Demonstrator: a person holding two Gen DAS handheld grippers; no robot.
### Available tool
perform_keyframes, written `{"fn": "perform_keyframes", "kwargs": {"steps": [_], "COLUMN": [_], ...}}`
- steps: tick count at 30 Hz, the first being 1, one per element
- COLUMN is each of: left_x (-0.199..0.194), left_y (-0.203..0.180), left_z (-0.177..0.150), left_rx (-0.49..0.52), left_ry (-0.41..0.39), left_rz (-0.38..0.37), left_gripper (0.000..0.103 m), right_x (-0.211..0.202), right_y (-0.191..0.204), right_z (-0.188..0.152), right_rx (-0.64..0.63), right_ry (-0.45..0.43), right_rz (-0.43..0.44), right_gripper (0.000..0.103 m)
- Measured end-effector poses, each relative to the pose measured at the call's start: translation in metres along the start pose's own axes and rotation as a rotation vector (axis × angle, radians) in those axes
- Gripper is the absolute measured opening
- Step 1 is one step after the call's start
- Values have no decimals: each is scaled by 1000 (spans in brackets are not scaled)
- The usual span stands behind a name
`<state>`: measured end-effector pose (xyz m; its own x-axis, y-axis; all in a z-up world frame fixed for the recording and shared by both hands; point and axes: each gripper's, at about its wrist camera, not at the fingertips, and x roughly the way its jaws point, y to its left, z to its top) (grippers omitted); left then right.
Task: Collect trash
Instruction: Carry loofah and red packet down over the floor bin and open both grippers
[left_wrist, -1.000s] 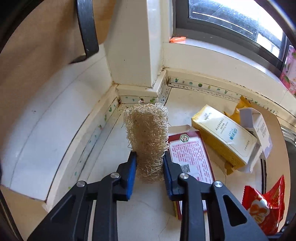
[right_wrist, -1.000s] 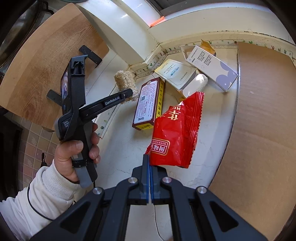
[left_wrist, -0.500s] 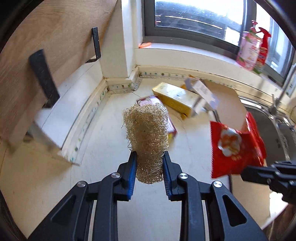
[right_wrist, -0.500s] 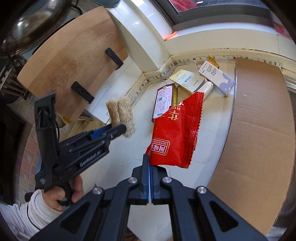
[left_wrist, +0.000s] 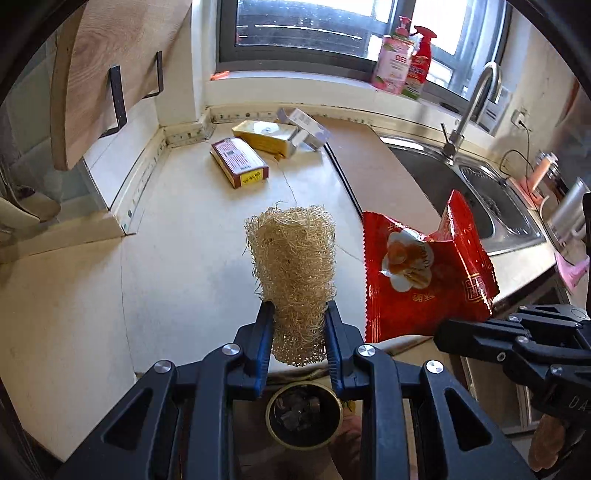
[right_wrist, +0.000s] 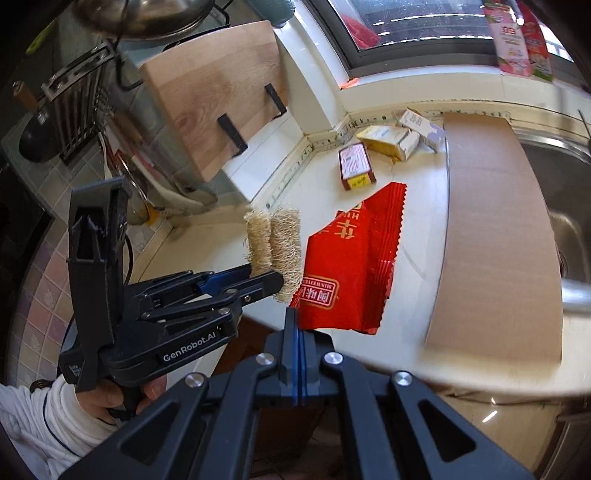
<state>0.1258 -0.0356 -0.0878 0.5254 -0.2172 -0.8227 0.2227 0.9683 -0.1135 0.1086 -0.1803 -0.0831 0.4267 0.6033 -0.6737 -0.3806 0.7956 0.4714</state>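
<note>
Both jaws are clamped, your left gripper on the loofah scrubber and your right gripper on the red snack bag, lifted past the counter edge, likely for binning.

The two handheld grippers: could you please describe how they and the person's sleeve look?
Both the left gripper and the right gripper are matte black, with angular cut-out fingers, silver screws and blue pads. The left's body carries white "GenRobot.AI" lettering and a thin black cable. The sleeve is white.
</note>
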Motion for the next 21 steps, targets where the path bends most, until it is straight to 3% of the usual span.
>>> {"fn": "perform_keyframes", "kwargs": {"steps": [5, 11, 21], "left_x": [-9, 7, 86], "left_y": [-9, -19, -28], "left_z": [-43, -87, -159], "left_rx": [27, 9, -101], "left_ry": [52, 149, 294], "left_rz": [-60, -115, -170], "left_gripper": [24, 24, 24], "right_x": [-4, 9, 51], "right_y": [17, 14, -43], "right_z": [-54, -106, -162], "right_rx": [36, 66, 101], "right_ry": [64, 183, 316], "right_rz": [-37, -72, -116], "right_gripper": [0, 1, 0]}}
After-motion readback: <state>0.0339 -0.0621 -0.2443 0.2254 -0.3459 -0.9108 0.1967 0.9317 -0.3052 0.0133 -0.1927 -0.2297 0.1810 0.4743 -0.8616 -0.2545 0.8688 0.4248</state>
